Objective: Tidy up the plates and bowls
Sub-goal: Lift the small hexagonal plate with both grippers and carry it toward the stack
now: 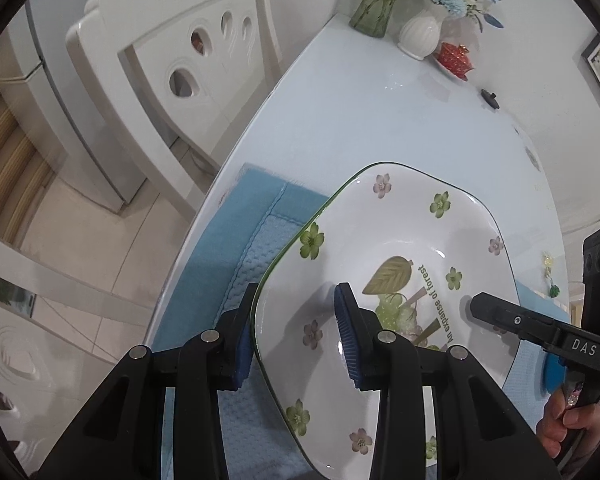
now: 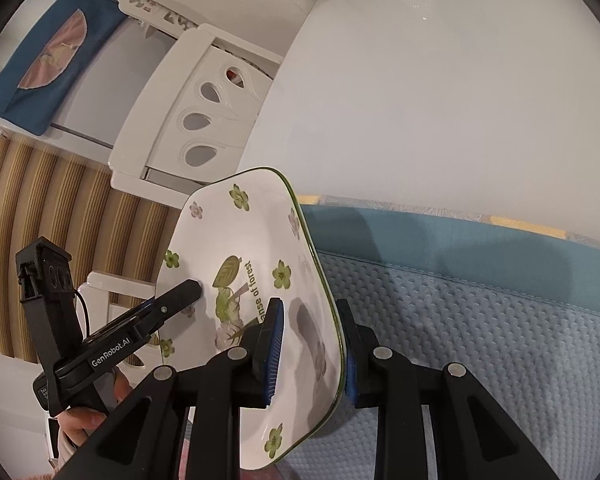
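Observation:
A squarish white plate [image 1: 400, 232] with green and pink flowers, a leaf picture and a thin green rim is held between both grippers over a light blue quilted mat [image 1: 260, 248]. My left gripper [image 1: 296, 340] is shut on the plate's left rim, with one blue pad under it and one inside the dish. In the right wrist view, my right gripper [image 2: 310, 340] is shut on the plate's [image 2: 236, 232] opposite rim in the same way. Each view shows the other gripper's upper finger [image 1: 500, 314] [image 2: 176, 296] lying on the plate's face.
The mat [image 2: 460, 320] lies at the near edge of a pale glossy table [image 1: 360, 112]. A glass vase [image 1: 374, 4], a white vase of flowers [image 1: 420, 36] and a red lidded cup [image 1: 456, 58] stand at the far end. A white chair [image 1: 172, 60] is at the left.

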Tool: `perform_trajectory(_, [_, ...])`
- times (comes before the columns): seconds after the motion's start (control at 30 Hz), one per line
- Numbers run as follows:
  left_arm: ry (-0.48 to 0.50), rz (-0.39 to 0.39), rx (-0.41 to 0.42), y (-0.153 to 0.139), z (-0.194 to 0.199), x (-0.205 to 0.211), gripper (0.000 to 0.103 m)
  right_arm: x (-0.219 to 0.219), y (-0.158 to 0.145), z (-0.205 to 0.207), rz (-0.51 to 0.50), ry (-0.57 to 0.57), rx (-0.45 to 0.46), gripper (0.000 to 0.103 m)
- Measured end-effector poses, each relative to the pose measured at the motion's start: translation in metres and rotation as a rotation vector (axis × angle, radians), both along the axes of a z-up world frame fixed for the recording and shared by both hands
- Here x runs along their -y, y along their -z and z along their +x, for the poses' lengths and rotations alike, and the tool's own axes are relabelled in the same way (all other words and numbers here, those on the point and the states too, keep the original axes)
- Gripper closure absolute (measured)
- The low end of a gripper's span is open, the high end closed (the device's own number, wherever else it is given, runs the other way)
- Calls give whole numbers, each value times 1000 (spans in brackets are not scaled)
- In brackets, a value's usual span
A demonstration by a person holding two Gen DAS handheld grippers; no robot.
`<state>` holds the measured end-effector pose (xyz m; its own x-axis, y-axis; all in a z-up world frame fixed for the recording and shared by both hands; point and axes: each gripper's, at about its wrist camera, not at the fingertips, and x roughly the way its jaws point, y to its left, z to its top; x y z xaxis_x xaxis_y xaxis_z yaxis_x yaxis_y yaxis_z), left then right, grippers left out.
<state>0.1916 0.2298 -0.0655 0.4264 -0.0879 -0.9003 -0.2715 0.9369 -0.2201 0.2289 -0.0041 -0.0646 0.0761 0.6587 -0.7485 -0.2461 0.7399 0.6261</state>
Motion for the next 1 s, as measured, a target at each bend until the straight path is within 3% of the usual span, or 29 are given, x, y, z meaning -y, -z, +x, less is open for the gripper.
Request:
perform_trajectory(0.3, [-7,-26,-44,-25,-13,9,69,13,-34,-11,10,11,-13,77])
perform_trajectory(0.73, [16,-28,15,-80,-50,23,69,24,-95,-49,39,17,22,77])
perform_trajectory(1.0, [18,-25,18,-99,-79,29,70,31,-117,-85,43,29,14,77])
